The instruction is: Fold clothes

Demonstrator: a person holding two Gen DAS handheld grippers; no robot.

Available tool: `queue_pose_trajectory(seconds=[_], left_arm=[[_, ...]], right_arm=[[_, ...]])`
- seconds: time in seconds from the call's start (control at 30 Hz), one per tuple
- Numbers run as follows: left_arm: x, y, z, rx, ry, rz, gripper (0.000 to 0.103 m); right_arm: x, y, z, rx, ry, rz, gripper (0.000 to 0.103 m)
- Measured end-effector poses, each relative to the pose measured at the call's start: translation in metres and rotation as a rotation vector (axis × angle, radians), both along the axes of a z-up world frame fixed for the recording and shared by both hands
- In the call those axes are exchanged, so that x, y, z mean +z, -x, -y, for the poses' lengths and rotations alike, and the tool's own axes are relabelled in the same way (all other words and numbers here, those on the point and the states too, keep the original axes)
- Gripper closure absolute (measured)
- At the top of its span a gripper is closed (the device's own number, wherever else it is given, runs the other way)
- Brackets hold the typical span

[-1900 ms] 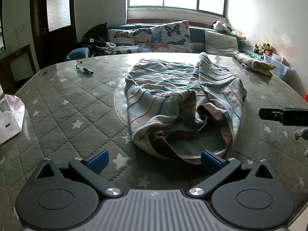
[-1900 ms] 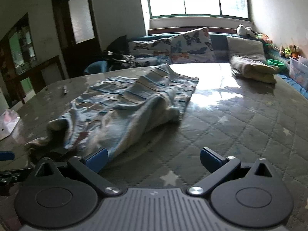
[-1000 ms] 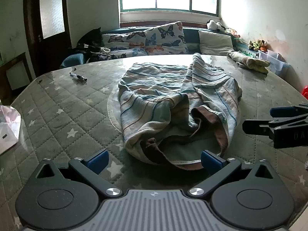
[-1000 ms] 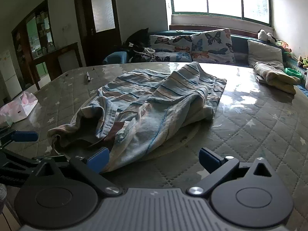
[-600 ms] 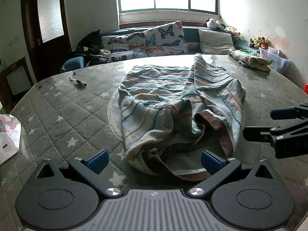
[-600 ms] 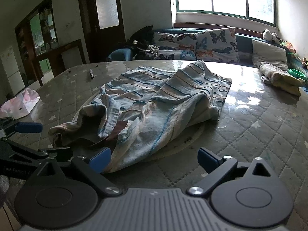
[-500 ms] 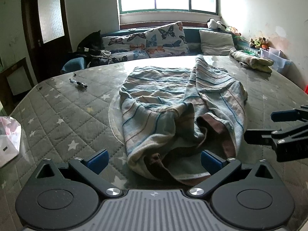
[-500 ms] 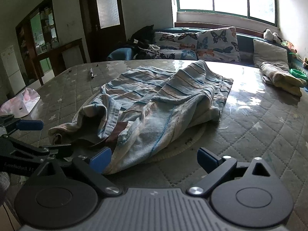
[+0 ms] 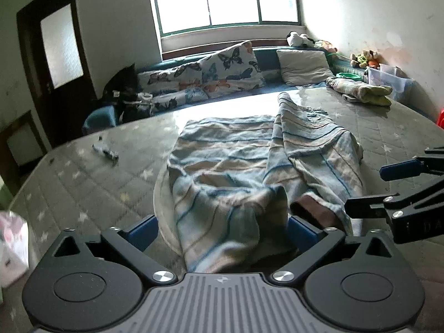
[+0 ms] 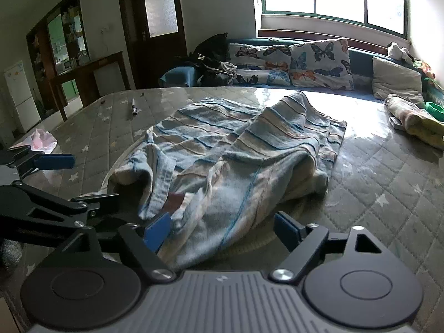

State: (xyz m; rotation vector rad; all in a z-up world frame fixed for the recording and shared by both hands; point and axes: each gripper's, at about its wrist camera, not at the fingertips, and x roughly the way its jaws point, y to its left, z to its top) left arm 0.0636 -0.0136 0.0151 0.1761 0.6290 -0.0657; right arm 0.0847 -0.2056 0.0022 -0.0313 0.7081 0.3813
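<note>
The striped garment [image 9: 249,177] lies rumpled mid-table [image 9: 83,183], its near hem between both tools; the left gripper [image 9: 222,229] straddles the hem at 6 o'clock, jaws just closing yet unclenched; the right gripper [image 10: 222,226] likewise narrows, released, probably to lift both corners together.
</note>
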Motion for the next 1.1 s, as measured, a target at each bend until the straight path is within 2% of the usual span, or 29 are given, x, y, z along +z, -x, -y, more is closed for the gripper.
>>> queue_pose_trajectory(seconds=[0.33, 0.4, 0.6, 0.77, 1.1], left_arm=[[-0.005, -0.016, 0.011, -0.137, -0.05, 0.021, 0.029], [-0.007, -0.018, 0.013, -0.157, -0.057, 0.014, 0.041], [-0.012, -0.027, 0.008, -0.168, -0.027, -0.009, 0.064], [-0.013, -0.031, 0.005, -0.171, 0.006, -0.013, 0.067], [-0.011, -0.028, 0.003, -0.207, 0.015, 0.0, 0.062]], right_arm=[[0.011, -0.033, -0.009, 0.021, 0.0, 0.011, 0.04], [0.013, -0.041, -0.014, 0.035, 0.013, 0.02, 0.047], [0.018, -0.073, -0.019, 0.008, 0.043, 0.041, 0.05], [0.016, -0.103, -0.027, 0.015, 0.049, 0.038, 0.056], [-0.003, -0.165, -0.027, -0.082, 0.045, -0.01, 0.066]])
